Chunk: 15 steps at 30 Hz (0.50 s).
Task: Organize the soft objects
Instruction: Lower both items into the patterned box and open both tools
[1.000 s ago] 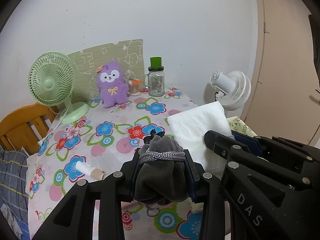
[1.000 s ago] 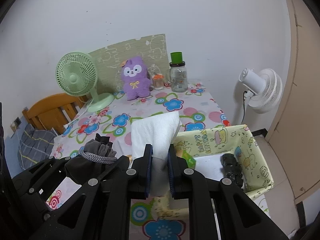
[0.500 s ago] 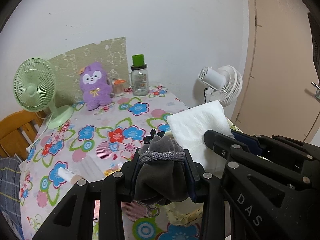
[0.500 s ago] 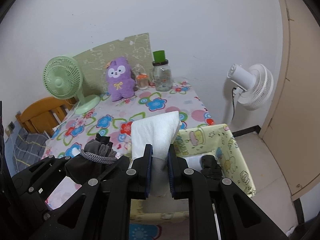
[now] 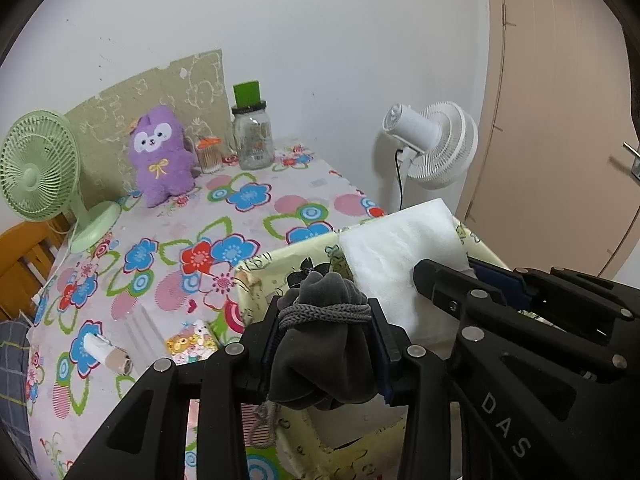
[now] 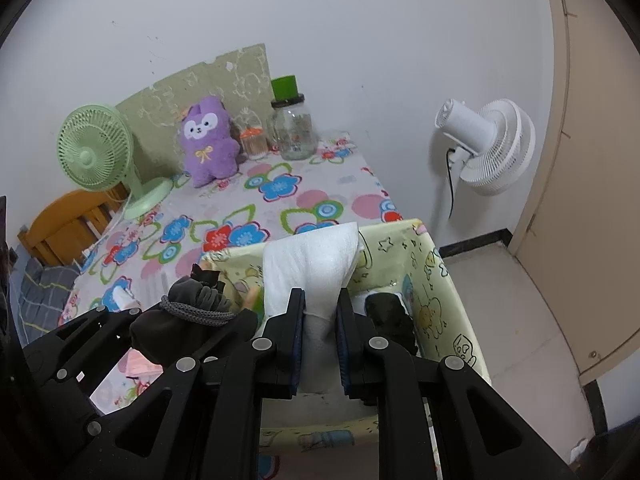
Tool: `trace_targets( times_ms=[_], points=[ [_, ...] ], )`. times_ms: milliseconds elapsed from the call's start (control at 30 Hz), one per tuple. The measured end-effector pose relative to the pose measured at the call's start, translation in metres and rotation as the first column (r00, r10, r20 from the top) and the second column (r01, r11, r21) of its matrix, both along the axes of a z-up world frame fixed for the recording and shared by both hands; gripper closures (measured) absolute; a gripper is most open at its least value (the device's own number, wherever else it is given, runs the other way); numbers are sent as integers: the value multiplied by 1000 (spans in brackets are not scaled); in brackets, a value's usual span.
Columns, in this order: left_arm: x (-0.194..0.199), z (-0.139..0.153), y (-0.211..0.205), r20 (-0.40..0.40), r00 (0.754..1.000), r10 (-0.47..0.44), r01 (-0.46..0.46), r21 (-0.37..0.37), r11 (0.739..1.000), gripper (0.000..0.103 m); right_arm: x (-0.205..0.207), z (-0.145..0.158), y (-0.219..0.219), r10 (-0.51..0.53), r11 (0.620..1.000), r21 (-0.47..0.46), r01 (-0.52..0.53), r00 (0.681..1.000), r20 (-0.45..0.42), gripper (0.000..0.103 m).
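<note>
My left gripper (image 5: 326,344) is shut on a dark grey drawstring pouch (image 5: 324,356), held over the near left corner of a yellow fabric bin (image 5: 256,268). My right gripper (image 6: 320,332) is shut on a folded white cloth (image 6: 312,264), held above the same bin (image 6: 436,280). A black soft item (image 6: 390,316) lies inside the bin. The pouch also shows in the right wrist view (image 6: 188,320), and the cloth in the left wrist view (image 5: 400,252). A purple plush toy (image 5: 162,160) sits at the back of the floral table (image 5: 256,200).
A green desk fan (image 5: 36,172), a glass jar with a green lid (image 5: 252,132) and a small orange-lidded jar (image 5: 209,154) stand at the table's back. A white roll (image 5: 106,354) and a small printed packet (image 5: 192,342) lie near the front. A white floor fan (image 6: 488,148) stands by the door.
Both grippers have moved right and forward with their loads, from over the table to over the yellow bin. Both grips are unchanged.
</note>
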State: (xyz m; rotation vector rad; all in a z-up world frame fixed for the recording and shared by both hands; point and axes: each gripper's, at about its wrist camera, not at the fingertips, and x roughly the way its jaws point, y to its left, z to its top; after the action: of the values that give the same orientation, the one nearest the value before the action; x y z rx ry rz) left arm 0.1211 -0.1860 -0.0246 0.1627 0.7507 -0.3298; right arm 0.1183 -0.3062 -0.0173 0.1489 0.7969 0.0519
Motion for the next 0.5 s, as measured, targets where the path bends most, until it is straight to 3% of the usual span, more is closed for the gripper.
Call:
trace_targets(
  times_ms=[133, 267, 367, 433, 500],
  points=[
    [4, -8, -5, -13, 1000, 7, -6, 20, 1000, 36, 4, -8, -4, -8, 1000, -7, 8, 1000, -24, 83],
    [7, -12, -8, -4, 1000, 17, -17, 54, 998, 25, 9, -14, -8, -17, 1000, -12, 16, 999, -49, 74],
    [8, -15, -10, -11, 1000, 6, -5, 64, 998, 19, 11, -18, -10, -19, 1000, -17, 18, 998, -56, 54],
    [8, -15, -11, -8, 1000, 2, -2, 75, 997, 15, 10, -17, -10, -26, 999, -35, 25, 999, -41, 36],
    [8, -16, -12, -11, 1000, 1, -1, 74, 997, 14, 8, -15, -10, -25, 998, -55, 24, 999, -20, 29]
  ],
)
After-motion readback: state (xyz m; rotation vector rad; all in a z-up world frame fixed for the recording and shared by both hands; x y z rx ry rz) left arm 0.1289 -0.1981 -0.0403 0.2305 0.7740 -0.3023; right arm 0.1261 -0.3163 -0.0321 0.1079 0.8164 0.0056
